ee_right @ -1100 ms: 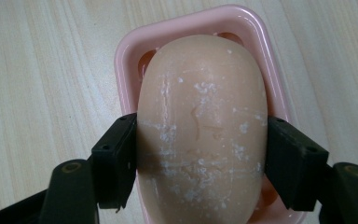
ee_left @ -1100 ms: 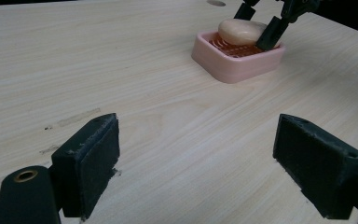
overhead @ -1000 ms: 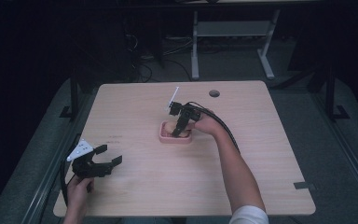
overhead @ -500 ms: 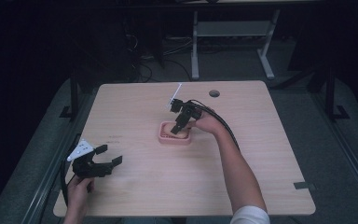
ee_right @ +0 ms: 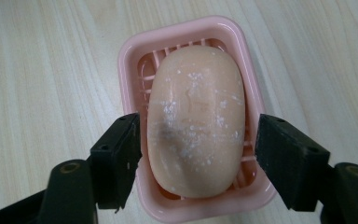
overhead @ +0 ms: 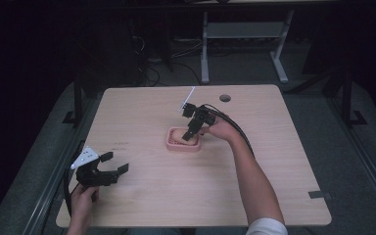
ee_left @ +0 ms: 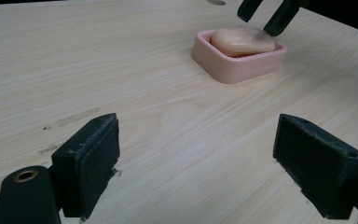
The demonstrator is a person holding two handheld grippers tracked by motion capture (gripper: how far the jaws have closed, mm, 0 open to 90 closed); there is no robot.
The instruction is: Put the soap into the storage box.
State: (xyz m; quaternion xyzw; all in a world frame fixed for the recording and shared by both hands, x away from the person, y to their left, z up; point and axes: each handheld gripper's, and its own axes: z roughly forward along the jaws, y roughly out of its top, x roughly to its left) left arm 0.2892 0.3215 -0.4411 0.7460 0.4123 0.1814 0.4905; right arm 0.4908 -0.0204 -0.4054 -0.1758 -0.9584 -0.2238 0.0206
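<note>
A pink soap dish (overhead: 182, 146) sits near the middle of the table with a peach bar of soap (overhead: 177, 135) lying in it. My right gripper (overhead: 190, 133) hangs just over the dish, tilted down at it. In the right gripper view it (ee_right: 199, 140) is open, one jaw on each side of the soap (ee_right: 196, 116), above the dish's rim (ee_right: 130, 60). My left gripper (overhead: 115, 162) rests open at the table's front left and holds nothing. From the left gripper (ee_left: 196, 154), the dish (ee_left: 233, 70), the soap (ee_left: 242, 39) and the right gripper (ee_left: 265, 16) lie ahead.
The wooden table (overhead: 274, 161) has a round cable hole (overhead: 225, 98) near its far edge. A strip of dark tape (overhead: 319, 194) marks the front right corner. Desk legs and cables stand on the dark floor beyond the table.
The right gripper has shifted only slightly over the dish, staying astride the soap. The left gripper has not moved.
</note>
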